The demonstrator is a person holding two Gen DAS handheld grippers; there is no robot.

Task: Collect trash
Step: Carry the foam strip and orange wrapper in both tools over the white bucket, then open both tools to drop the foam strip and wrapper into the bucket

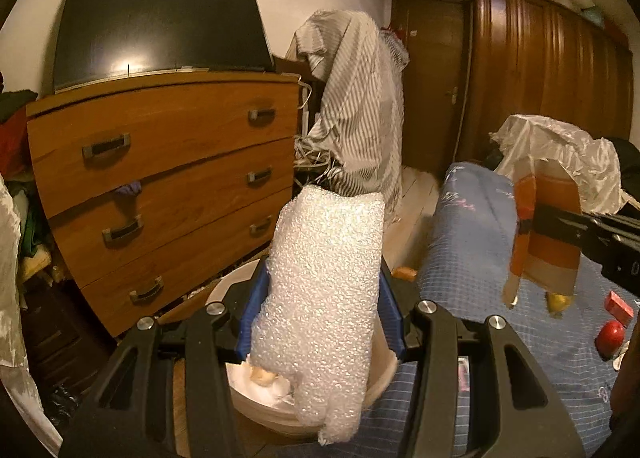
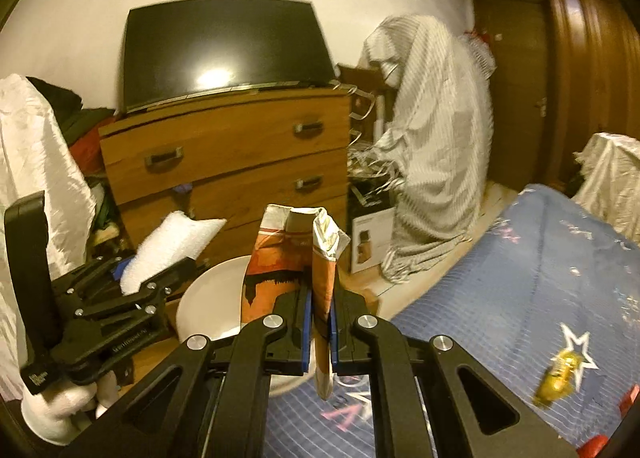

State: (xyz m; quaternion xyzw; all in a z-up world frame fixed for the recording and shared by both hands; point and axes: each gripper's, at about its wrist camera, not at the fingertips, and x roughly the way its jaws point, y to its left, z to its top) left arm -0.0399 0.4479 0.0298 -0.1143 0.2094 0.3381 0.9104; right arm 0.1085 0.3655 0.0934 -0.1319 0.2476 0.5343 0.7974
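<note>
So the bubble wrap (image 1: 320, 298) is pinched in the left claw (image 1: 320, 322), hanging right over the white bin (image 1: 236, 286) that sits on the floor by the bed. It's super light and squishy, so it'll compress and sag wherever you grab it. Mid-body like this looks fine to me, and I'd guess it drops slowly and might catch on the pads.

The right claw (image 2: 320, 322) is clamped on an orange snack wrapper (image 2: 296, 258), held by its lower edge with the open top sticking up. That one's thin, crinkly foil: weighs nothing, probably slippery, so a firm pinch on a folded edge seems the safest bet. It's near the bin too, just to the bed side of it.

Still lying on the blue bedsheet (image 2: 520, 258): a gold foil wrapper (image 2: 560, 378), a red ball-ish thing (image 1: 610, 334) and a small red box (image 1: 618, 306). Dresser (image 1: 160, 177) stands behind the bin.
</note>
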